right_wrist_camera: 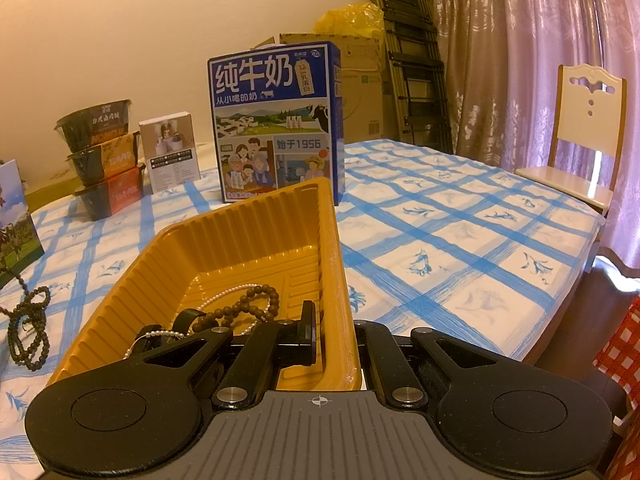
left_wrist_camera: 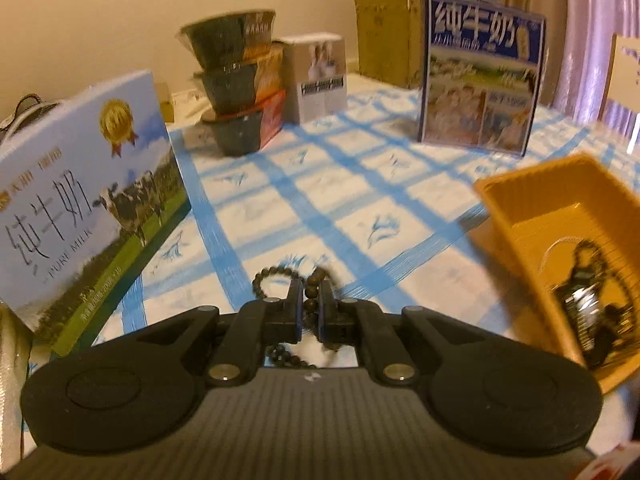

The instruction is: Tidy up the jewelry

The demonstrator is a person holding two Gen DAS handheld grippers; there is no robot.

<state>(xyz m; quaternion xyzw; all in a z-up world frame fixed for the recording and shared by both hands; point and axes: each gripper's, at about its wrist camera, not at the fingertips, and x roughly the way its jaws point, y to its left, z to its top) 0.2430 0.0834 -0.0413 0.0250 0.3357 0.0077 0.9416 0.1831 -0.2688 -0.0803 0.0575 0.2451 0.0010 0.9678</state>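
My left gripper [left_wrist_camera: 310, 300] is shut on a string of dark wooden beads [left_wrist_camera: 276, 274], which loops out past the fingertips and hangs below them over the blue-checked tablecloth. The same bead string [right_wrist_camera: 30, 320] dangles at the far left of the right wrist view. My right gripper [right_wrist_camera: 336, 336] is shut on the right wall of a yellow plastic tray [right_wrist_camera: 240, 216], one finger [right_wrist_camera: 308, 332] inside and the other hidden behind the wall. In the tray lie a pearl necklace [right_wrist_camera: 228, 294], a brown bead bracelet [right_wrist_camera: 258, 300] and a dark strap-like piece [right_wrist_camera: 188, 318]. The tray [left_wrist_camera: 516, 208] stands right of my left gripper.
A tall blue milk carton [right_wrist_camera: 276, 120] stands behind the tray. On the left are a flat milk box [left_wrist_camera: 88, 200], three stacked noodle bowls [left_wrist_camera: 236, 92] and a small white box [left_wrist_camera: 320, 76]. A chair [right_wrist_camera: 580, 140] stands at the table's right edge.
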